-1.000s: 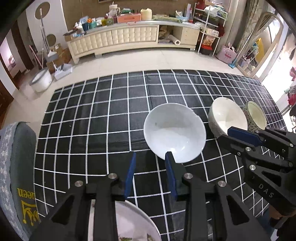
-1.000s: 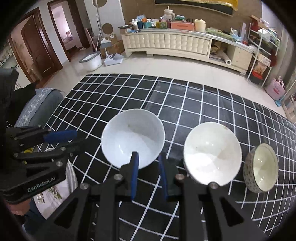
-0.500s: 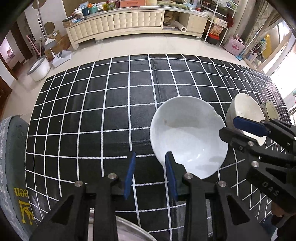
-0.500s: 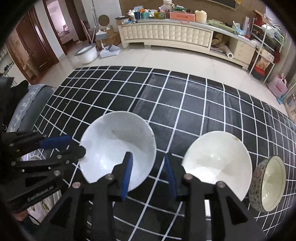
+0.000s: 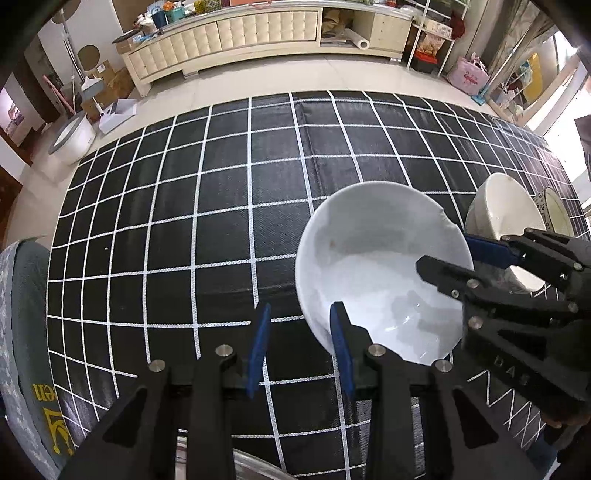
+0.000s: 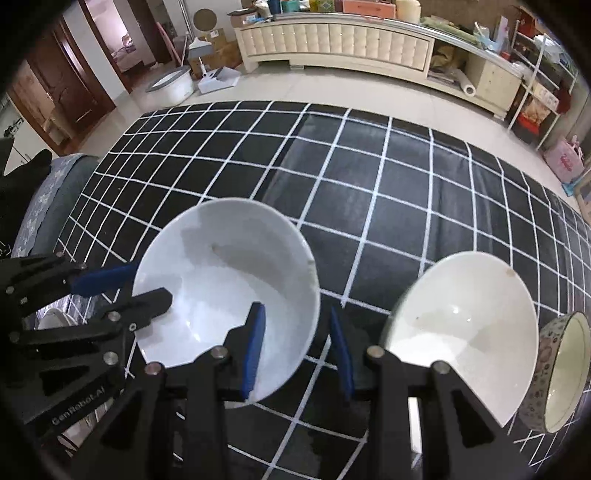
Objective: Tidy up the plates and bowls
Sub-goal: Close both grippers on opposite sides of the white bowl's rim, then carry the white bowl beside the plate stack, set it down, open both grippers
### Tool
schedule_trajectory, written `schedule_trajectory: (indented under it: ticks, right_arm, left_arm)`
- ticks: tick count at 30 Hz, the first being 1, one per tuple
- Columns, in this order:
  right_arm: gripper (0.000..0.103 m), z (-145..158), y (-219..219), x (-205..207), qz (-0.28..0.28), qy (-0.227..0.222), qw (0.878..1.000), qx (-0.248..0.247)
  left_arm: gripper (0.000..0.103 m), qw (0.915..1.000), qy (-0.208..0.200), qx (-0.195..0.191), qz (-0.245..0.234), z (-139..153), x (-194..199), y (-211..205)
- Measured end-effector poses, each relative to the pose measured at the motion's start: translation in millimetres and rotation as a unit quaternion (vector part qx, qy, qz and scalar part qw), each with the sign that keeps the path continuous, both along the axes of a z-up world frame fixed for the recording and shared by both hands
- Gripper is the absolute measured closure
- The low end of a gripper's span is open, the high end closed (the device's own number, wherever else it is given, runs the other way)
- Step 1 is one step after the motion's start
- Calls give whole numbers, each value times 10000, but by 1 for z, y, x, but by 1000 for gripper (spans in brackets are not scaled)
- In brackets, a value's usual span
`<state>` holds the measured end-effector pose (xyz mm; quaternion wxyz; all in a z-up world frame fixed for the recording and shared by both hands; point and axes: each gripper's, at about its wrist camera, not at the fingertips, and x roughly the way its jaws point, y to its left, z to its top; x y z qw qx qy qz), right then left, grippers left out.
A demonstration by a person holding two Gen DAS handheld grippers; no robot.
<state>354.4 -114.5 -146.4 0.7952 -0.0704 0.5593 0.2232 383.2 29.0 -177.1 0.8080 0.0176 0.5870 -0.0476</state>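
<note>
A large white bowl sits on the black grid tablecloth. My left gripper is open, with its right finger at the bowl's near-left rim. My right gripper is open and straddles the bowl's right rim, one finger inside and one outside. It shows in the left wrist view over the bowl's right side. A cream bowl stands to the right, and a small patterned bowl stands beyond it.
A plate edge shows below my left gripper. A grey cushioned seat lies at the table's left edge. The far side of the tablecloth holds nothing. A long cabinet stands across the floor.
Both grippers have moved forward and down onto the white bowl. My right gripper has opened wider and now straddles the bowl's right rim.
</note>
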Motion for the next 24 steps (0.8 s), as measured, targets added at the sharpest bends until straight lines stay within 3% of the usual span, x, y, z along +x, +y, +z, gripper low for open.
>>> schedule_trajectory:
  ticks: [2,5,13,24]
  right_arm:
    - [85,-2,0,-2,53,49,10000,-1]
    - [85,0,-3,-9,43,19,10000,12]
    - [87,5,-13,-25,-154,131,9997,140]
    - [87,70,-25,-78,-213,-256,9990,281]
  left_arm:
    - [79,10000,44,-33,-27,-1,0,-2]
    - [89,9998,139,-39,-169,-2,1,-8]
    - [89,9990,170,189,-376,0,-13,-22]
    - [89,9983,-236,119,-524,60,-72,-33]
